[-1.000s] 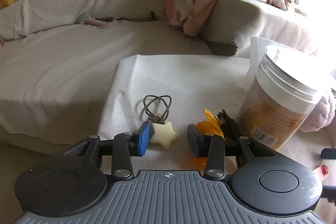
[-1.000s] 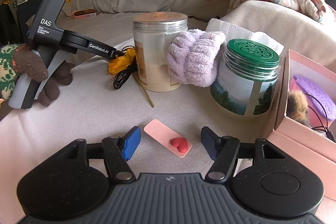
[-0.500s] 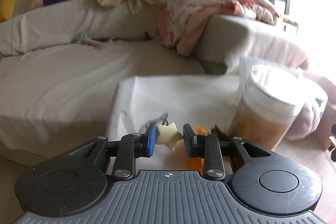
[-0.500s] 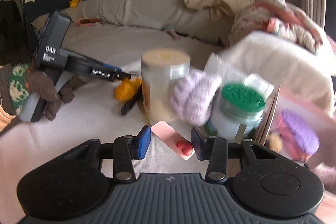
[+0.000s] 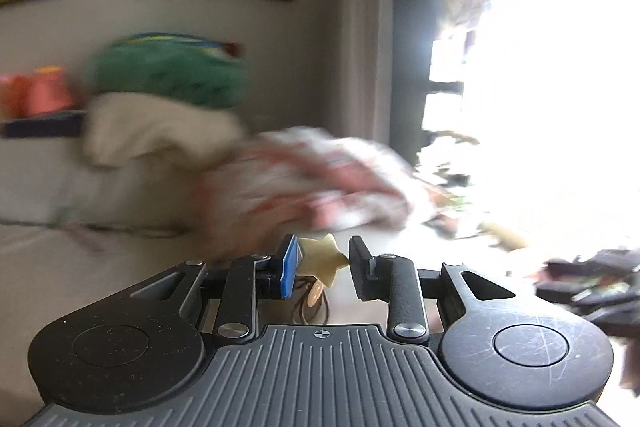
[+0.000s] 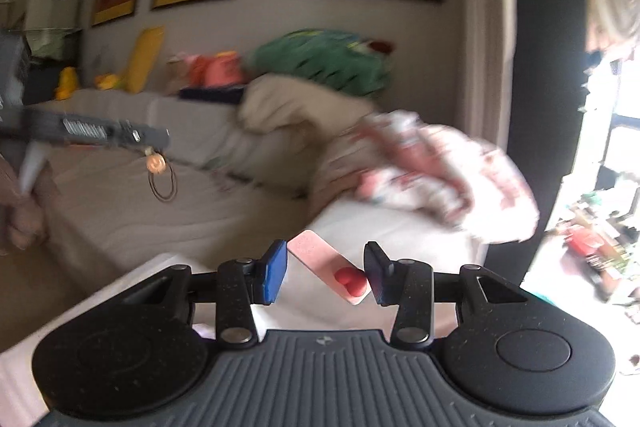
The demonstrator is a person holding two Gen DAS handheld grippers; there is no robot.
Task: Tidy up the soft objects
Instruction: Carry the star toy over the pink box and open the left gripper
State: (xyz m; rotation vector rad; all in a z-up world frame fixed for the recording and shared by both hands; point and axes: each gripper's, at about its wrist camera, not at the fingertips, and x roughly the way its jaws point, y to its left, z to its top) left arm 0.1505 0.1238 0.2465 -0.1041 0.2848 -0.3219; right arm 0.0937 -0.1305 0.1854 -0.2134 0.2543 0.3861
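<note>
Cream star [image 5: 323,259] sits pinched in my left claw [image 5: 323,269], its hair loop [image 5: 310,307] dangling below the jaws. Pink clip [image 6: 328,273] with its red heart [image 6: 347,277] is clamped in my right claw [image 6: 326,273], long axis running diagonally across the gap, heart end against the right pad. Both loads are off the cloth, level ahead of me. From the right view, the left claw hangs forward-left. Beyond lie the couch [image 6: 120,195] and blanket [image 6: 432,171]; no box shows, so I judge I must swing elsewhere.

A cream star [image 5: 323,259], a pale pink clip [image 6: 326,273] with a red heart [image 6: 347,277], a green cushion [image 6: 320,61].
</note>
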